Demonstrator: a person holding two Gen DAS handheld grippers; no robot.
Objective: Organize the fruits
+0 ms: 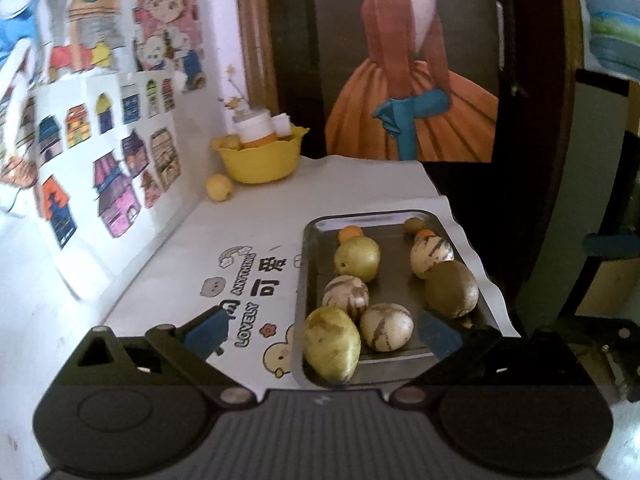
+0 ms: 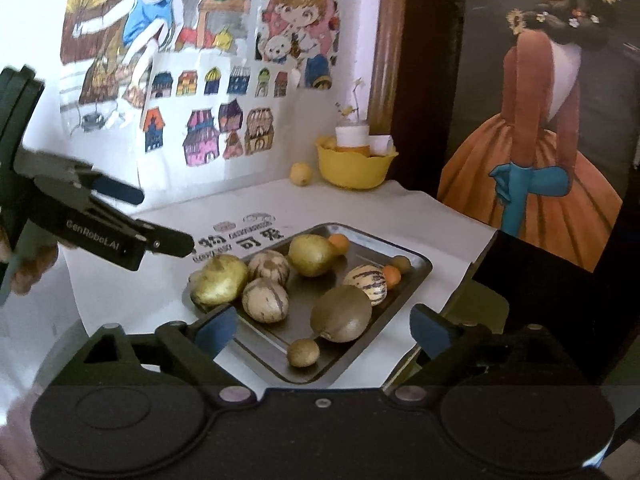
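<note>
A metal tray [image 1: 310,248] [image 2: 420,276] on the white table holds several fruits. There are yellow-green ones [image 1: 331,344] [image 2: 310,256], striped pale melons [image 1: 386,326] [image 2: 266,300], a brown kiwi-like fruit [image 1: 452,288] [image 2: 340,318] and small orange ones [image 1: 350,234] [image 2: 391,275]. My left gripper [image 1: 324,332] stands open over the tray's near end, its pads well apart from the fruits. It also shows at the left in the right wrist view [image 2: 156,218], open and empty. My right gripper [image 2: 324,328] hangs open above the tray's near corner and holds nothing.
A yellow bowl [image 1: 260,160] [image 2: 354,168] with white-capped bottles stands at the back corner, with a loose yellow fruit [image 1: 219,187] [image 2: 301,174] beside it. Drawings cover the wall on the left. A dark framed picture stands behind. The table edge drops off just right of the tray.
</note>
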